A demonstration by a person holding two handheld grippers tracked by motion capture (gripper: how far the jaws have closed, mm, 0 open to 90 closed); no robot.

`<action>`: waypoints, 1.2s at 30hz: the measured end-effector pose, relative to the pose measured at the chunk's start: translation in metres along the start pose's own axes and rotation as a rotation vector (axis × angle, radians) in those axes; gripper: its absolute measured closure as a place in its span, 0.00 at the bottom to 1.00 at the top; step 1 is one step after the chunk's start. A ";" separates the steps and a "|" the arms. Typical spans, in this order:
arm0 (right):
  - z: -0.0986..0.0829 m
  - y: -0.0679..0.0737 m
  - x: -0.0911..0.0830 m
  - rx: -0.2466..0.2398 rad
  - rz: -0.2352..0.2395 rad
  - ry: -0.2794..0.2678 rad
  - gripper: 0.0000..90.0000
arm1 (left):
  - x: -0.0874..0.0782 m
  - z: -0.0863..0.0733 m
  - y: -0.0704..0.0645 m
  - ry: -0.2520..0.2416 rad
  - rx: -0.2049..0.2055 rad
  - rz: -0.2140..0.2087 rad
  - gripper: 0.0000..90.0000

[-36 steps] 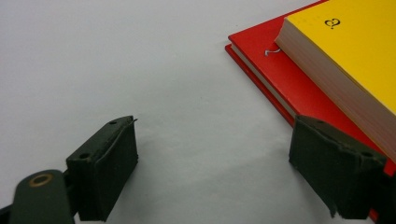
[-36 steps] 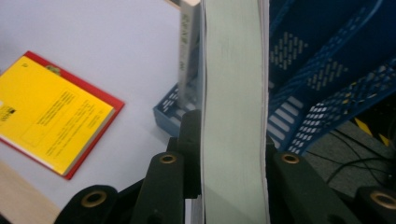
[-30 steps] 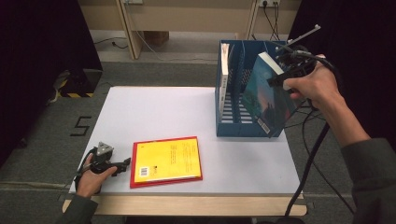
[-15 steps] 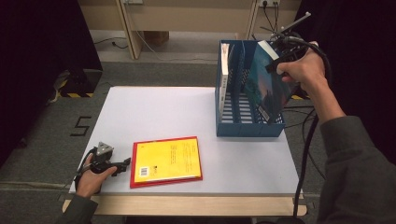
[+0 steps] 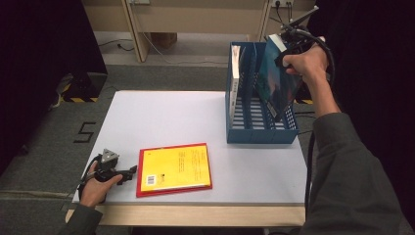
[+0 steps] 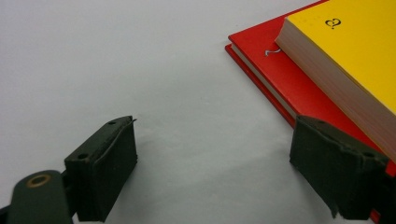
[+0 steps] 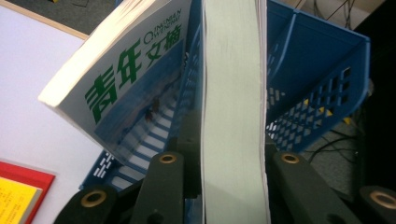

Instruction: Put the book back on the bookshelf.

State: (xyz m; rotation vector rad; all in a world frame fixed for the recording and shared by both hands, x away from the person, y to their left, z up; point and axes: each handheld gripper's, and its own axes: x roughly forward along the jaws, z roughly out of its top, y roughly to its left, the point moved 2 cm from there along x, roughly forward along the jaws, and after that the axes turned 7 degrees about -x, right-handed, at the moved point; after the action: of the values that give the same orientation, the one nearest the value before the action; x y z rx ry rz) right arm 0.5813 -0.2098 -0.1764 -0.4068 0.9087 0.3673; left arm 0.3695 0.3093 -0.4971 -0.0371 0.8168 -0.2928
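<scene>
High view: your right gripper [image 5: 286, 46], clamped on the blue book [image 5: 276, 81], has lowered it into the blue file rack [image 5: 259, 132], so insertion is nearly complete, while your left gripper [image 5: 128, 172] rests wide open beside the yellow book [image 5: 178, 166] on the worktop [image 5: 171, 117].

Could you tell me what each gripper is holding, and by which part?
The right gripper clamps a blue book by its page edge; the open left gripper holds nothing.

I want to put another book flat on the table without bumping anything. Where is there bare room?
The widest free patch of the table lies left of the blue file rack and beyond the yellow book. A smaller one lies between that book and the near right corner. The near left is crowded: the left gripper sits beside the book.
</scene>
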 end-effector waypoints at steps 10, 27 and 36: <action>0.016 0.001 0.028 0.059 0.001 0.017 0.82 | 0.000 0.000 0.000 -0.001 -0.001 -0.001 0.15; 0.015 -0.010 0.076 0.188 -0.011 0.004 0.82 | 0.000 0.000 0.000 -0.001 -0.001 -0.001 0.15; 0.009 -0.007 0.104 0.217 0.002 0.026 0.82 | 0.000 0.000 0.000 -0.001 0.000 -0.001 0.15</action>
State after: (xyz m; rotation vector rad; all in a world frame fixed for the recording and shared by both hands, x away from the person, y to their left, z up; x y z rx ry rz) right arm 0.6492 -0.1980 -0.2551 -0.2115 0.9632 0.2624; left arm 0.3695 0.3093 -0.4972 -0.0380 0.8154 -0.2937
